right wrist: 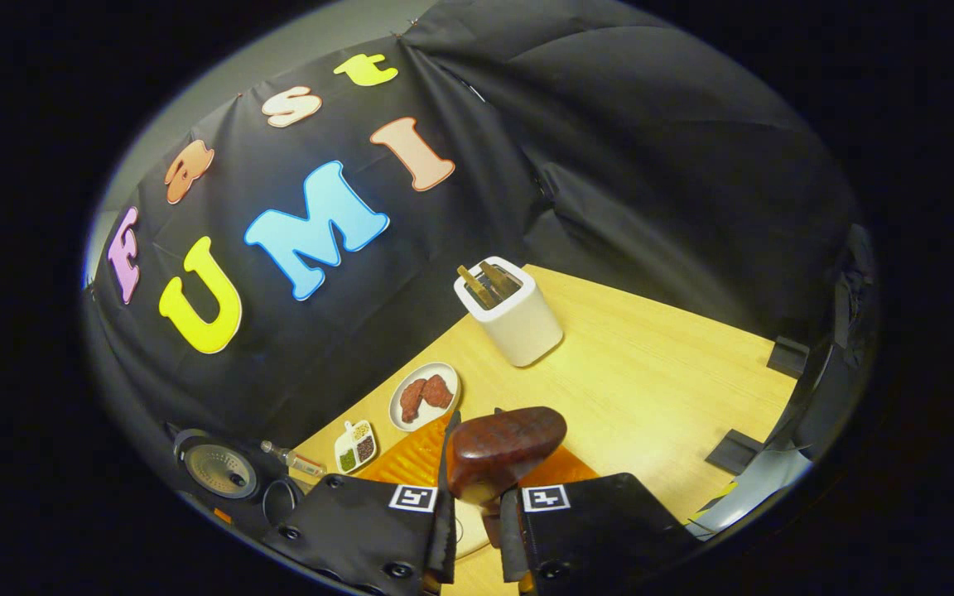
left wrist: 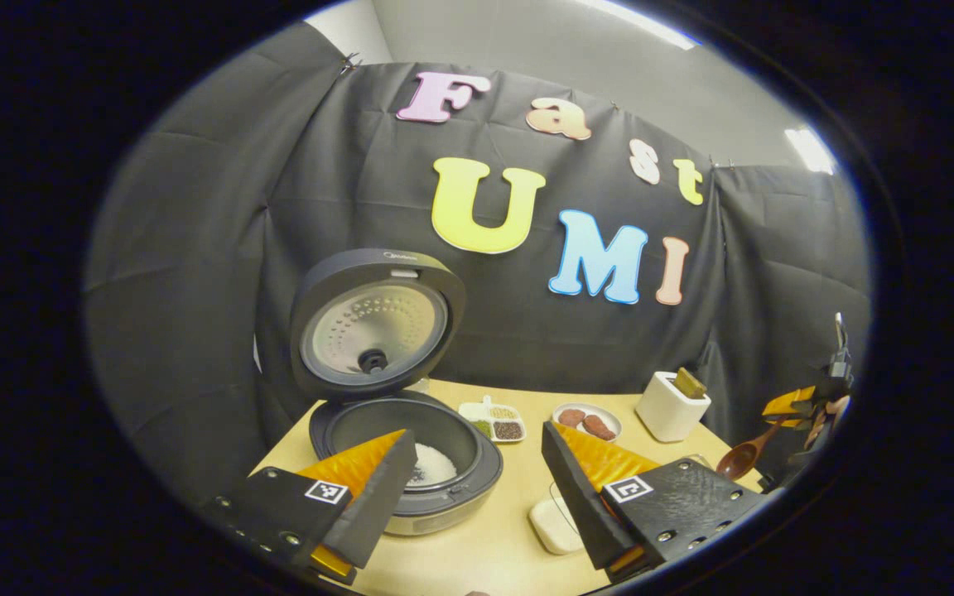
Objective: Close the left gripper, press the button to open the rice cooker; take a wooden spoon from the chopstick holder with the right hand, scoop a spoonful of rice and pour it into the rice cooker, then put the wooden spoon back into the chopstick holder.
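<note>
Jaws of the left gripper (left wrist: 477, 488) are spread wide and nothing is held between them. Just beyond its left finger the dark round rice cooker (left wrist: 411, 451) is seen with its lid (left wrist: 376, 323) raised upright, and white rice (left wrist: 431, 466) lies in the inner pot. Between the two fingers, low on the pale wooden table (left wrist: 493, 546), a small white dish of rice (left wrist: 553, 523) is seen beside the right finger. Farther ahead a white divided tray of grains (left wrist: 493, 420) and a white plate with reddish-brown pieces (left wrist: 586, 420) are set, and the white square chopstick holder (left wrist: 672, 406) stands to the right of them.

The right gripper (right wrist: 477, 507) is closed narrowly on the handle of the dark wooden spoon (right wrist: 503, 451), whose bowl rises just above the fingertips. In the left gripper view the same spoon (left wrist: 746, 455) is seen at the far right edge, carried by that gripper. Ahead of the right gripper and well apart from it, the chopstick holder (right wrist: 514, 319) stands on the table (right wrist: 659, 389) with wooden utensils in it, and the plate (right wrist: 424, 396) lies nearer, to the left.
</note>
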